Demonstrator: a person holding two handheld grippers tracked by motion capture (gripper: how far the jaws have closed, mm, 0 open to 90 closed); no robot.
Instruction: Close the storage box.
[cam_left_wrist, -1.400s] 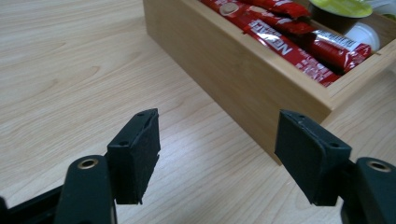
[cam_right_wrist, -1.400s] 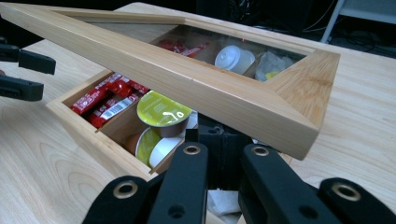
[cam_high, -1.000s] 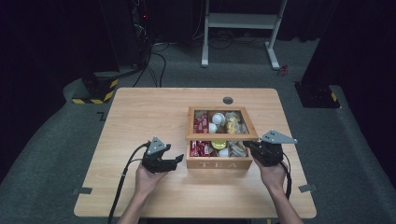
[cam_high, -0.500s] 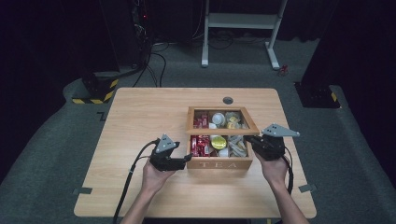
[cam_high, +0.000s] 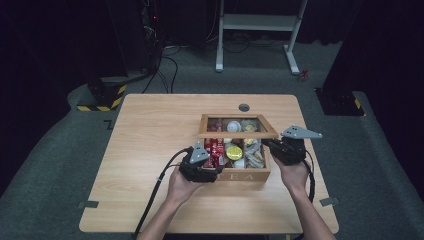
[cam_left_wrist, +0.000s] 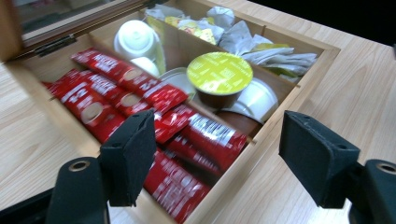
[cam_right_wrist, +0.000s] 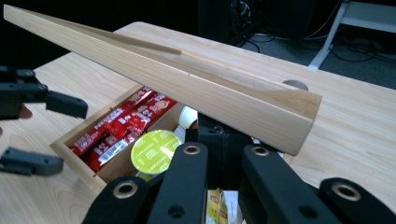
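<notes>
Wood table (cam_high: 150, 130): right gripper (cam_high: 272, 145) pinches box (cam_high: 245, 176) lid (cam_high: 237, 133) up; left gripper (cam_high: 216, 172), jaws just widening, empty, beside box front. Next: grasp red sachet (cam_left_wrist: 116, 88).

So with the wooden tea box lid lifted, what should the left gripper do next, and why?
Probably ease the left gripper down onto the red sachets: its jaws have just been opening with nothing between them and hover over that compartment, while the right gripper, shut, props the wooden lid up.
</notes>
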